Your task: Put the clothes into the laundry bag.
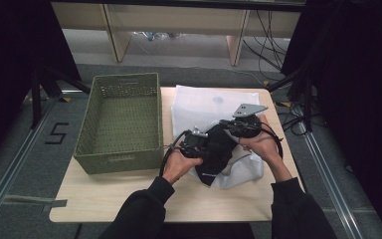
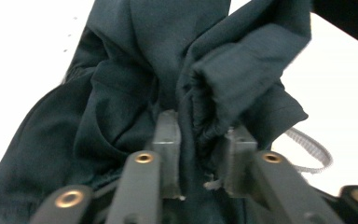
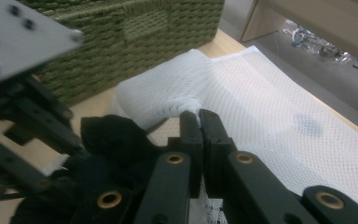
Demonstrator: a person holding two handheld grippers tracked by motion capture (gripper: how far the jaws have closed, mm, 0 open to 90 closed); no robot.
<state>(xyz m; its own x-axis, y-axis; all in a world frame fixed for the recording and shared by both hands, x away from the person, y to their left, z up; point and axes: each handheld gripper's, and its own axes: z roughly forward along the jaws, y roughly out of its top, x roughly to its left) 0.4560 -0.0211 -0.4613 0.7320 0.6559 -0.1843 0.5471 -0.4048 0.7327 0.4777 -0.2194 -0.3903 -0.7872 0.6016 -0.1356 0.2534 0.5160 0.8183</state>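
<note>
A dark garment point(image 1: 218, 149) lies bunched at the mouth of a white mesh bag point(image 1: 204, 104) on the wooden table point(image 1: 109, 194). My left gripper point(image 1: 201, 144) comes at the garment from the left. In the left gripper view a fold of the dark garment point(image 2: 135, 70) is pinched in my left gripper point(image 2: 198, 126). My right gripper point(image 1: 229, 127) sits at the bag's near edge, right of the garment. In the right gripper view my right gripper point(image 3: 198, 114) is shut on a raised lip of the mesh bag point(image 3: 270, 102), with the garment point(image 3: 116, 135) just left of it.
A green woven basket point(image 1: 124, 79) stands on the left half of the table, close beside the bag, and its wall point(image 3: 135, 32) rises behind the bag's lip. Bare wood lies along the table's front edge. Cables run over the floor at the back right.
</note>
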